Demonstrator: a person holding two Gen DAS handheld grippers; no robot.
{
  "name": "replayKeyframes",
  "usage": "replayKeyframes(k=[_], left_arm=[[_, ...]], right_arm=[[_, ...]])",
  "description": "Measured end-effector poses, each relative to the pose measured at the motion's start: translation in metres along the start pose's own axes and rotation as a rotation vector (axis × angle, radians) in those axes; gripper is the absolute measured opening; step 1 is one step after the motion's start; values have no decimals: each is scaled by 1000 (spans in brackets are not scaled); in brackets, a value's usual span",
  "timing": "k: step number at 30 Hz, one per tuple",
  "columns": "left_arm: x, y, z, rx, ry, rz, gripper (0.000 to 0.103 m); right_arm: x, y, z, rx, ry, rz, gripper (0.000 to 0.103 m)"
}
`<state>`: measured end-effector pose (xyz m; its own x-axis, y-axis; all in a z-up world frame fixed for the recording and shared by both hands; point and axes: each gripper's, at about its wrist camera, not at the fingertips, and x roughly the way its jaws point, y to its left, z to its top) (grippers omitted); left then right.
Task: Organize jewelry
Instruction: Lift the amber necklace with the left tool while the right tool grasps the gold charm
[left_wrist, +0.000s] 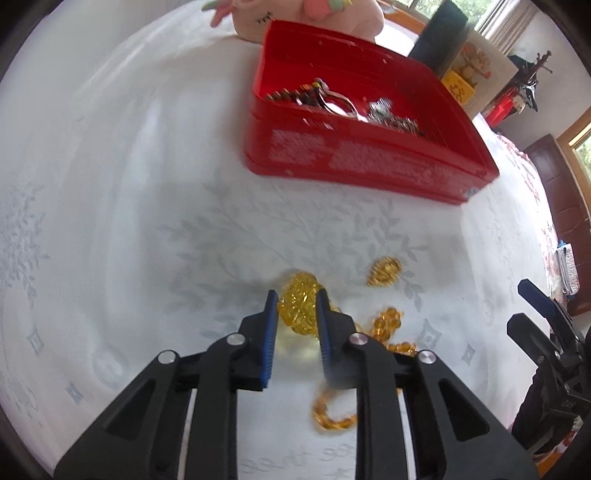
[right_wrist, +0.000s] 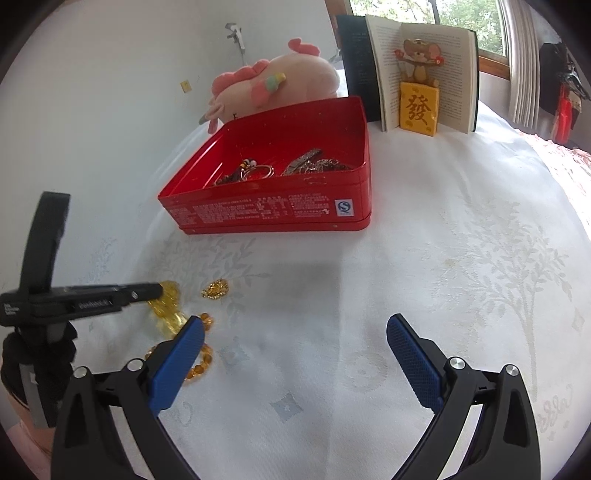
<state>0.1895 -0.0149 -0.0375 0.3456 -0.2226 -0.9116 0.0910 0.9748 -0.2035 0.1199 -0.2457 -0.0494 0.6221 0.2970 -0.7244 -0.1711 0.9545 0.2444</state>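
A red tin box (left_wrist: 369, 162) holds several metal jewelry pieces (left_wrist: 332, 101) and stands on the white tablecloth; it also shows in the right wrist view (right_wrist: 273, 210). My left gripper (left_wrist: 295, 295) is shut on a large amber pendant (left_wrist: 297, 306), part of an amber bead necklace (left_wrist: 388, 325) lying on the cloth. A small gold ornament (left_wrist: 384, 271) lies just right of it, also seen from the right wrist (right_wrist: 215, 288). My right gripper (right_wrist: 295, 332) is open and empty above the cloth, right of the beads (right_wrist: 199, 363) and of the left gripper (right_wrist: 140, 291).
A pink plush toy (right_wrist: 273, 86) lies behind the box. An open book (right_wrist: 421, 70) with a mouse figurine and yellow block (right_wrist: 419, 107) stands at the back right. The tablecloth (right_wrist: 443, 277) spreads to the right.
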Motion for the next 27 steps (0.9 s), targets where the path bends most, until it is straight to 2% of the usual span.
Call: replayKeyframes(k=[4,6,7,8,10,13,16,20,24,27], left_arm=[[2,17,12,-4,-2,-7,15],[5,18,15,-15,7,-15,17],[5,17,14,-12,14,8,19],[7,17,12,-11,20,19,33],[8,14,7,-23,30,14,50],[8,11,-4,-48,44,7,55],[10,9,-8,-86,41,16,55],[14,3,-5,-109,33,64,45],[18,-9,-2,-48,15,99,44],[17,-6,-1,-1,22,77,44]], right_arm=[[7,6,2,-7,17,3,99],[10,8,3,-12,25,5,99],[12,9,3,-12,31,3,99],[13,10,3,-11,34,1,99],[16,11,4,-12,40,1,99],[19,13,4,-18,48,0,99],[20,15,5,-25,52,3,99],[19,17,4,-34,49,11,99],[18,13,5,-23,48,12,99],[17,12,5,-21,49,13,99]])
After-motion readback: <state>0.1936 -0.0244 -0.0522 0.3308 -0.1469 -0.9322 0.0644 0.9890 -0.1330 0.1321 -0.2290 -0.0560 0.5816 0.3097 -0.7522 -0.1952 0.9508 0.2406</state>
